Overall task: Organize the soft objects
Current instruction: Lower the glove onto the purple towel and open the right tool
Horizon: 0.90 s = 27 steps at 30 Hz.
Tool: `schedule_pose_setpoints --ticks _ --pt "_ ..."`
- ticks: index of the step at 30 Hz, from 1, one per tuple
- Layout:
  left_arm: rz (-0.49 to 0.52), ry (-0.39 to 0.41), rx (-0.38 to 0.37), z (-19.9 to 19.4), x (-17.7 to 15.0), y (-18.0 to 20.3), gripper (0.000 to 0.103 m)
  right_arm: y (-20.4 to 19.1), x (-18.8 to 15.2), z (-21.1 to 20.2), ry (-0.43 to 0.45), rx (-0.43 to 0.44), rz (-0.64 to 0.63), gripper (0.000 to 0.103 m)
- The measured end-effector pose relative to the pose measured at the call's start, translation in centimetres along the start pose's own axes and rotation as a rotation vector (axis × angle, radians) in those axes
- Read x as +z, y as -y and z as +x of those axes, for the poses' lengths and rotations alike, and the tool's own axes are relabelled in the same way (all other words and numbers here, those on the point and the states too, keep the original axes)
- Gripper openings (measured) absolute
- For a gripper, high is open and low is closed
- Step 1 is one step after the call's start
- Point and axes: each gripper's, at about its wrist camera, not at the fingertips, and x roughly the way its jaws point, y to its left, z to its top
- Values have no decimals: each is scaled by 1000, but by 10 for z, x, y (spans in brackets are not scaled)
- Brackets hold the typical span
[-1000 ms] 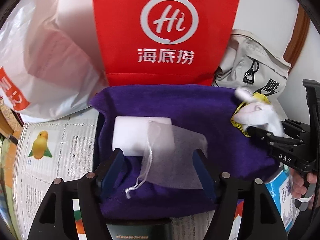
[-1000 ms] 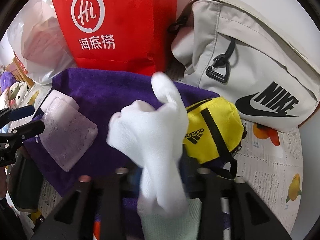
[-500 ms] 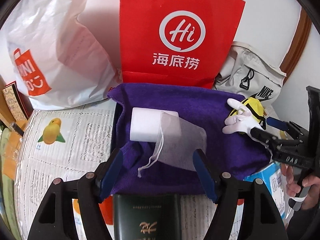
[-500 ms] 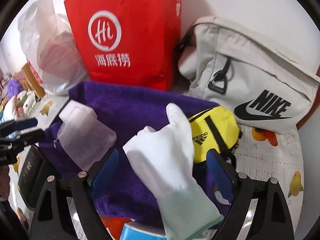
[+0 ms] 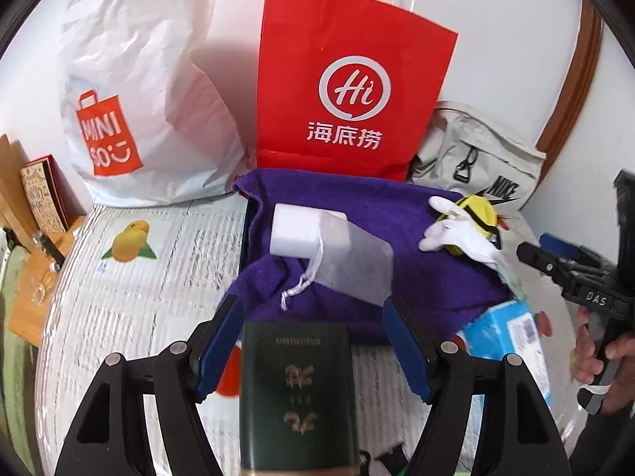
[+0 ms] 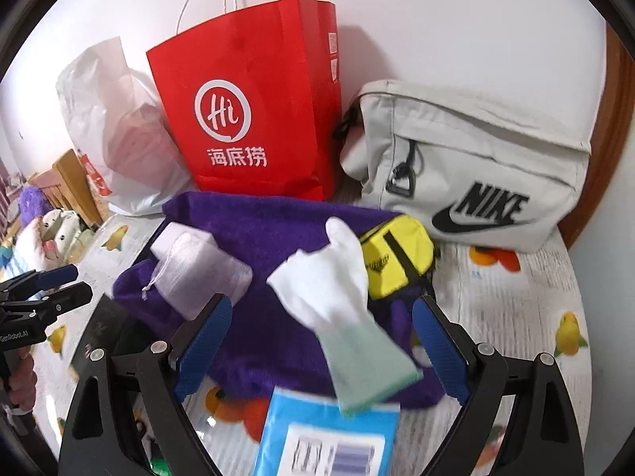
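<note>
Your right gripper [image 6: 317, 341] has just opened over the glove [image 6: 333, 277]; left gripper [image 5: 313, 341] gapes empty. The glove's limp and light: pinch its cuff near the towel's [image 6: 278, 222] front edge.

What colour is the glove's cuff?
Pale green; the glove itself is white. Clearest in the right wrist view.

There is one purple towel [image 5: 357, 206], one white glove [image 6: 329, 281], one yellow pouch [image 6: 397, 258], one mesh pouch [image 5: 353, 265] and one white block [image 5: 293, 234]. Three bags stand behind (red [image 5: 349, 79], white [image 5: 139, 91], grey [image 6: 476, 166]). One blue box [image 6: 329, 436] and one dark green booklet [image 5: 297, 388] sit at the bottom.
</note>
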Motion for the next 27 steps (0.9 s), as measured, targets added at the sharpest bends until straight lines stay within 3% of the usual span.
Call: schedule_pose_setpoints --ticks 3,7,8,10,12,14,19,22,23,24,26,27 --pt "-3 8 -9 -11 -11 -1 71 7 -13 -1 -38 -16 4 79" --pt "14 6 -9 -18 -27 1 71 6 -31 16 -99 -82 -42 77" --pt "15 3 -6 -19 -30 2 71 7 -34 20 -100 -90 -43 72" --pt "14 -2 -8 -19 -35 3 71 9 -38 29 -100 -92 -36 49" --pt "15 -7 -12 -18 -37 4 71 12 -38 40 -120 -91 -27 20" --pt "19 -13 -8 -16 -39 5 71 12 -37 50 -130 -77 -26 12" --pt "-5 -18 -18 -12 -41 2 71 3 -23 56 -83 -49 -36 11" --pt "-17 -29 -28 -9 -42 1 71 -2 -16 66 -107 -35 -37 14" --pt "-16 -34 -25 -8 -43 0 71 -3 -15 68 -118 -20 -33 26" --pt "-17 -39 -24 -8 -45 0 71 -4 -16 69 -126 -7 -31 44" --pt "-22 -45 -34 -9 -49 -2 71 -5 -19 64 -109 0 -20 61" --pt "-28 -47 -43 -10 -52 -4 71 -5 -21 58 -85 0 -16 62"
